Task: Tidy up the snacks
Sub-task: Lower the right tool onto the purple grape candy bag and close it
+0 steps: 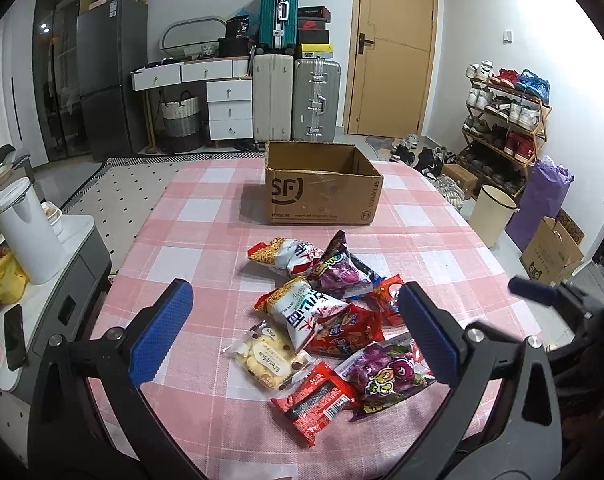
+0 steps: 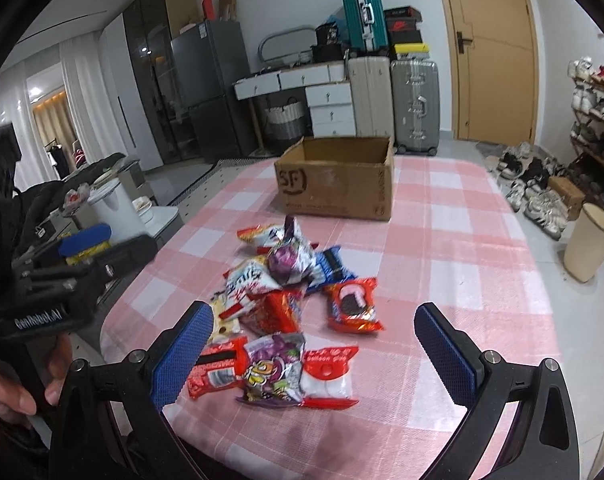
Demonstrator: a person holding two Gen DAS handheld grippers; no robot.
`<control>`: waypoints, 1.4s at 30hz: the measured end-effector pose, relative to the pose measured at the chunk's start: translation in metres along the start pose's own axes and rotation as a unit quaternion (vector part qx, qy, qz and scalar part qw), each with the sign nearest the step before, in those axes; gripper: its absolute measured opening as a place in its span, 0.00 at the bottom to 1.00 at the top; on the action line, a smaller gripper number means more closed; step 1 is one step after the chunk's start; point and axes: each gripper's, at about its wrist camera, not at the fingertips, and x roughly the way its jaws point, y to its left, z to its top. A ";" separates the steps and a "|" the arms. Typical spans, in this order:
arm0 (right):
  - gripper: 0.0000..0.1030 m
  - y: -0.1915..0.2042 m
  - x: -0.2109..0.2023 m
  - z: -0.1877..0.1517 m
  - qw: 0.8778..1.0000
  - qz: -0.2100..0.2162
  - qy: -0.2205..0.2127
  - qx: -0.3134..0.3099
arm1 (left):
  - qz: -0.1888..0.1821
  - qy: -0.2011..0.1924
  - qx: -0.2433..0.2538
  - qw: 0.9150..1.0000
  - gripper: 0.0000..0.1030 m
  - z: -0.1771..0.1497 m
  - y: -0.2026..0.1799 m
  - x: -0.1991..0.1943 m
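Pink-and-white checked cloth covers the worktop (image 1: 205, 216), seen from two cameras that look forward along each claw. Toward the far end stands an open cardboard box (image 1: 322, 190) printed with "SF" on its near wall; its inside cannot be seen.

A loose heap of snack packets (image 1: 334, 312) lies on the cloth between the box and the claws, well apart from the box. In the left wrist view the nearest are a flat red packet (image 1: 316, 398), a purple grape-candy bag (image 1: 386, 372) partly over it, and a clear pack of pale biscuits (image 1: 265, 360) to its left. Farther back lie two white-and-red noodle-snack bags (image 1: 302, 308) and a second purple bag (image 1: 342, 272).

The left claw (image 1: 293, 332) hovers above the near side of the heap, tilted down toward it, its blue-padded fingers (image 1: 161, 332) spread wide with nothing between them.

The right claw (image 2: 310, 356) is likewise held low over the near packets, its blue fingers (image 2: 183, 356) wide apart and empty. Under it lie a purple bag and a red-and-white packet (image 2: 330, 376); a red packet picturing a dark cookie (image 2: 352, 304) lies a little beyond.

At the left edge of the right wrist view, a hand (image 2: 17, 384) grips the black handle of the left claw.
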 end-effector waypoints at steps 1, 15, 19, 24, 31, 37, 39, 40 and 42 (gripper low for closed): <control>1.00 0.000 0.005 -0.002 1.000 0.003 0.006 0.000 | 0.000 0.000 -0.002 1.000 0.99 0.000 0.002 0.001; 0.99 0.011 0.068 -0.037 0.996 0.035 0.082 -0.007 | 0.012 0.009 -0.034 0.999 0.99 -0.005 0.038 0.015; 0.91 0.012 0.081 -0.042 0.994 0.048 0.098 -0.004 | 0.015 0.012 -0.041 0.999 0.99 -0.007 0.047 0.020; 0.83 0.016 0.094 -0.048 0.991 0.059 0.117 -0.004 | 0.020 0.021 -0.047 0.999 0.99 -0.009 0.054 0.028; 0.73 0.020 0.106 -0.054 0.988 0.075 0.136 -0.001 | 0.016 0.029 -0.051 0.998 0.99 -0.011 0.059 0.035; 0.53 0.025 0.111 -0.057 0.987 0.079 0.139 -0.009 | -0.003 0.039 -0.047 0.998 0.99 -0.015 0.058 0.038; 0.41 0.024 0.111 -0.057 0.987 0.084 0.138 -0.006 | -0.005 0.042 -0.045 0.998 0.99 -0.016 0.057 0.039; 0.40 0.024 0.111 -0.057 0.986 0.093 0.141 -0.003 | -0.006 0.042 -0.045 0.998 0.99 -0.016 0.057 0.039; 0.38 0.024 0.112 -0.059 0.986 0.089 0.141 -0.006 | -0.007 0.043 -0.046 0.998 0.99 -0.016 0.058 0.039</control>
